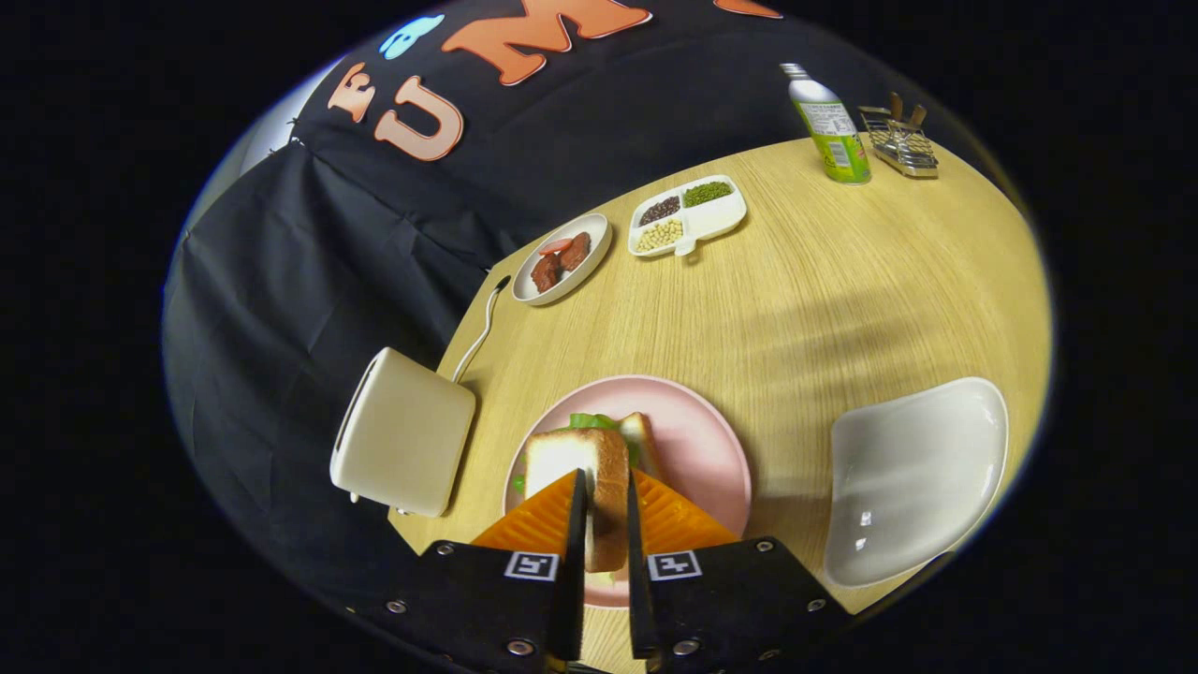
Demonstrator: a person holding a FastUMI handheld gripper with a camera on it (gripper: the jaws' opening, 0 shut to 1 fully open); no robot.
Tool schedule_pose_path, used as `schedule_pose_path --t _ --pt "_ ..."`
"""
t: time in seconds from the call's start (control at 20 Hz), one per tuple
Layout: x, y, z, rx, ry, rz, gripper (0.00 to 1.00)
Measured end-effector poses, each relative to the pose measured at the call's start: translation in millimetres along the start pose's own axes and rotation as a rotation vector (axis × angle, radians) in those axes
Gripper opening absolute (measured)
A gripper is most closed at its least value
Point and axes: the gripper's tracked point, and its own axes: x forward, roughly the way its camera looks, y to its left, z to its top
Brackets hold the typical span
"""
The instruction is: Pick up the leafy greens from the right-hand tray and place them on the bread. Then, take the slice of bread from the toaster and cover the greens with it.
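From the gripper view we see our gripper (606,496) clamped on a bread slice (585,473) held upright between both fingers, over the greens (591,421) and lower bread (642,438) on the pink plate (697,440), toaster (402,445) beside, white tray (922,477) opposite.

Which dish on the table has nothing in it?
The white tray, beside the pink plate, is bare; the other dishes hold food. The gripper's jaws grip the bread slice.
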Motion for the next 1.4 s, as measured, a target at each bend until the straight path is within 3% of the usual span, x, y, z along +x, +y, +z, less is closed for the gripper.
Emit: schedule_pose_path --t 0.1,0.3,0.8,1.4 --pt "0.9 -6.2 -0.6 -0.027 -0.007 -0.035 0.32" --pt "-4.5 -6.0 6.3 -0.046 -0.050 -0.049 0.43" --pt "-77.6 27.7 60.5 -0.232 -0.338 -0.113 0.82" --pt "-218.7 115.0 83.9 -0.448 -0.708 -0.095 0.93"
